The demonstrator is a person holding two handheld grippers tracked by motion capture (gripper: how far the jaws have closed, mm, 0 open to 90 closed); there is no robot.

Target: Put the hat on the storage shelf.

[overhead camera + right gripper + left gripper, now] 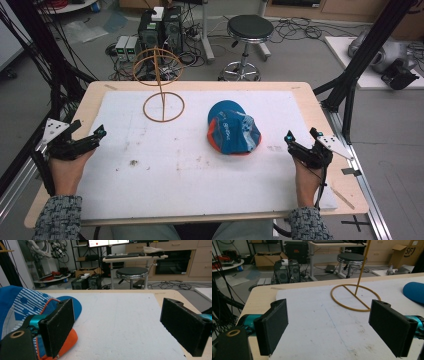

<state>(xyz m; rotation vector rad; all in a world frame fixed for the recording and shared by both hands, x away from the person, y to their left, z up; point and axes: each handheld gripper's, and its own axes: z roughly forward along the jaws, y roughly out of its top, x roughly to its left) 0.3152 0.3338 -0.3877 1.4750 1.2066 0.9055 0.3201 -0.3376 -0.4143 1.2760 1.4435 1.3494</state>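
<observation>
1. Workshop surroundings: a wooden table [200, 86] carries a white mat [200, 165]; beyond it stand a black stool [249, 27], computer towers [160, 27] and loose cabling on the floor.

2. Item in hand, judged from position: a blue cap [234, 128] with orange trim and a white-striped panel. It lies crown-up on the mat, right of centre, peak pointing away from the person.

3. Handling assessment: the cap looks to be light, soft fabric that will fold under pressure; the peak appears stiffer. It is not fragile and is unlikely to slip against padded jaws. The best hold is probably the near orange rim or the peak edge, where a thin layer can be pinched. A grip on the crown would likely only crush it.

4. The right gripper [301, 136] rests on the mat just right of the cap, jaws wide apart with nothing between them. In the right gripper view the cap [22, 305] sits just beyond one pad; contact cannot be confirmed from this angle.

5. The left gripper [95, 134] rests at the mat's left edge, well apart from the cap, jaws spread and empty.

6. A wooden wire stand [162, 80], ring base with a hoop on top, stands at the far side, near the cap but not touching it.
</observation>
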